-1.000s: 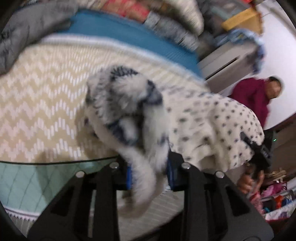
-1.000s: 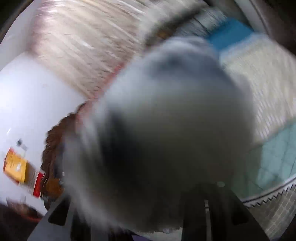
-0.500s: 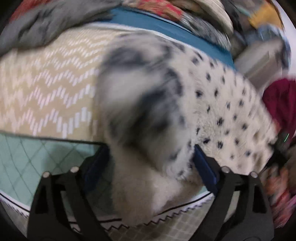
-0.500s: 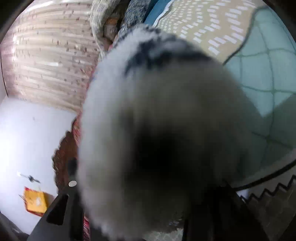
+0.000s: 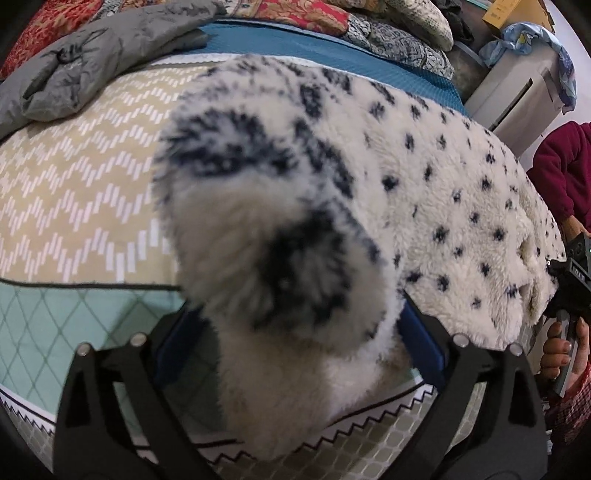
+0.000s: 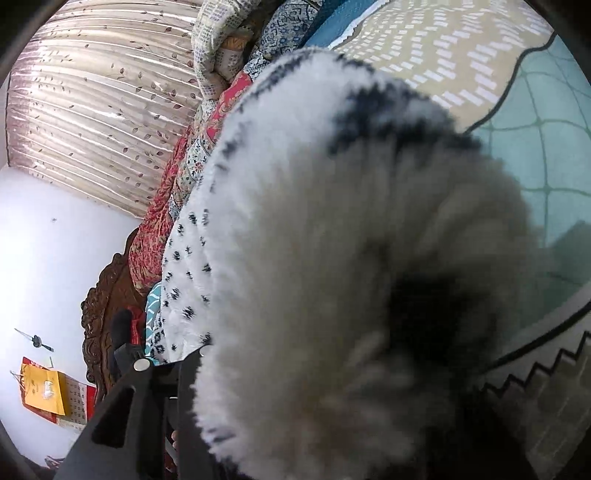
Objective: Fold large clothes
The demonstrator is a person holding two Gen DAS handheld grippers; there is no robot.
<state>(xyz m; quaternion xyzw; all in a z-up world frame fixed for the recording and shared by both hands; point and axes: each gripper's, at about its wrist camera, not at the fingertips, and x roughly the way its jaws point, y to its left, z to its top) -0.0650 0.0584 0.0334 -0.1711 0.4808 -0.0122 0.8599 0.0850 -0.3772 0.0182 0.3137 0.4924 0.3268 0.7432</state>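
- A cream fleece garment (image 5: pixel 424 177) with dark spots is seen spread over the bed (image 5: pixel 74 177), which is covered by a beige zigzag-patterned bedspread with a mint quilted border.
- A bunched corner of the fleece is seen between the wide-spread jaws of the left gripper (image 5: pixel 295 332); the blue pads (image 5: pixel 421 343) are set well apart on either side of the bunch, and no pinch on the fabric is made.
- In the right wrist view, the frame is largely filled by the fleece garment (image 6: pixel 332 240), close to the lens and blurred.
- Of the right gripper (image 6: pixel 388 424), only one black finger (image 6: pixel 140 413) is shown, at the lower left; the other is hidden by fleece, so it cannot be told whether its jaws are closed on the fabric.
- From the left wrist view, the right gripper's handle (image 5: pixel 570 291) is seen at the far edge of the fleece, held by a hand (image 5: pixel 565 347).
- A grey jacket (image 5: pixel 81 70) is laid at the head of the bed, beside patterned quilts (image 5: pixel 388 33).
- A curtain (image 6: pixel 96 103) is seen behind the bed.
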